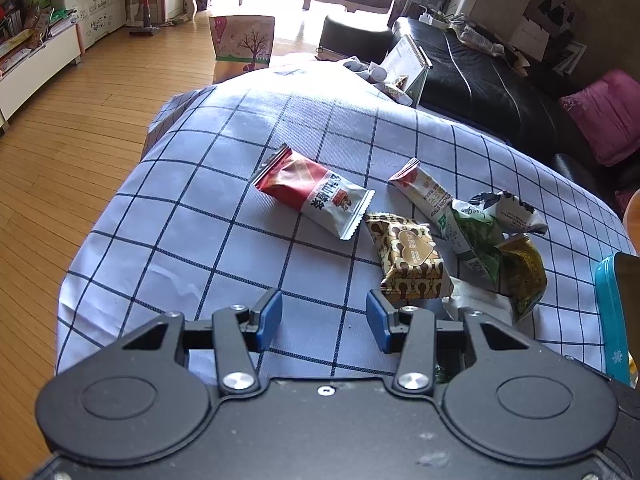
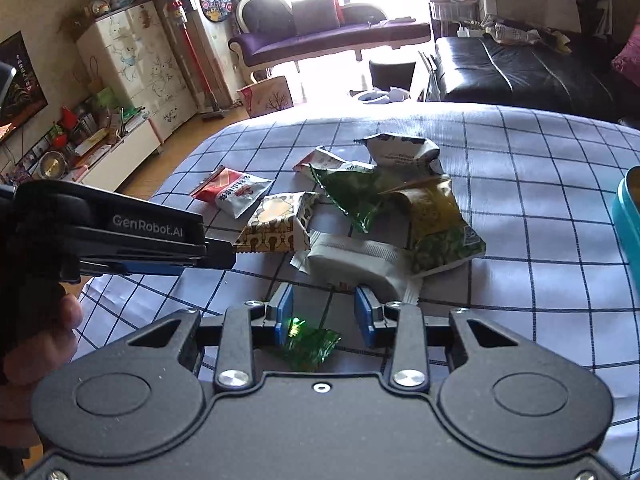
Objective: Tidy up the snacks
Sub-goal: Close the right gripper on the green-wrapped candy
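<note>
Several snack packets lie in a loose pile on a checked tablecloth. A red and white packet lies apart at the left. A brown patterned packet lies just ahead of my left gripper, which is open and empty. In the right wrist view, a white packet lies just beyond my right gripper, which is open. A small green wrapper lies under its jaws, not gripped. Green packets lie behind. The left gripper's body shows at the left.
A teal tin stands at the table's right edge; it also shows in the right wrist view. A black sofa stands beyond the table. Wooden floor lies to the left. A calendar stand sits at the far end.
</note>
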`<state>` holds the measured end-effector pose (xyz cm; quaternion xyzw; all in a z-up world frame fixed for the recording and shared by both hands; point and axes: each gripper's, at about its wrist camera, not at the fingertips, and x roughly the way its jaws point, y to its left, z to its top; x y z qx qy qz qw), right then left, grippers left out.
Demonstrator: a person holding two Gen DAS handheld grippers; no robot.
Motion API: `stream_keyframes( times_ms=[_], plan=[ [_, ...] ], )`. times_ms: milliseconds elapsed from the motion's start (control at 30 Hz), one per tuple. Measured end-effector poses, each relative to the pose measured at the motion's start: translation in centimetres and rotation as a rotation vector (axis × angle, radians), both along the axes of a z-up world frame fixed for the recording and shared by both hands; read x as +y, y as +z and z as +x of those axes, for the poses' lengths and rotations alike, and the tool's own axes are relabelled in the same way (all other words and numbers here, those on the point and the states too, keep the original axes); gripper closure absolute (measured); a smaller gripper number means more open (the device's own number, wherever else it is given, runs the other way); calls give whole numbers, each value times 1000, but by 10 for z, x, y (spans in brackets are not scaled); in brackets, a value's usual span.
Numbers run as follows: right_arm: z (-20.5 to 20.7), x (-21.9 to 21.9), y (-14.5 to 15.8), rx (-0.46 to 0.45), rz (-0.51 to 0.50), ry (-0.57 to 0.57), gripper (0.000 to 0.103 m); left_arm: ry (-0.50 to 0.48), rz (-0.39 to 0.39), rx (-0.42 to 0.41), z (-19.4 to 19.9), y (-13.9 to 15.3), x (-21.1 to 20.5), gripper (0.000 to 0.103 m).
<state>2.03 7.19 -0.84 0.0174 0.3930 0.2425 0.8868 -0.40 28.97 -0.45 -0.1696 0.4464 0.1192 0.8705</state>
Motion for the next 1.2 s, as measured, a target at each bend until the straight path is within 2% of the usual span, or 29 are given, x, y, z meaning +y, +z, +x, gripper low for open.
stream_keyframes(
  times_ms=[200, 367, 633, 967, 1200],
  plan=[
    [-1, 1, 0, 0, -1, -5, 57, -12, -22, -2, 0, -2, 4, 56],
    [-5, 7, 0, -20, -39, 17, 56, -14, -29, -2, 0, -3, 5, 56],
    [-8, 3, 5, 26, -58, 52, 56, -15, -27, -2, -1, -3, 5, 55],
    [-26, 8, 11, 60, -113, 245, 57, -19, -20, 0, 0, -3, 4, 55],
    [-36, 6, 16, -61, -163, 291, 57, -16, -59, -10, -2, -3, 10, 55]
  ],
)
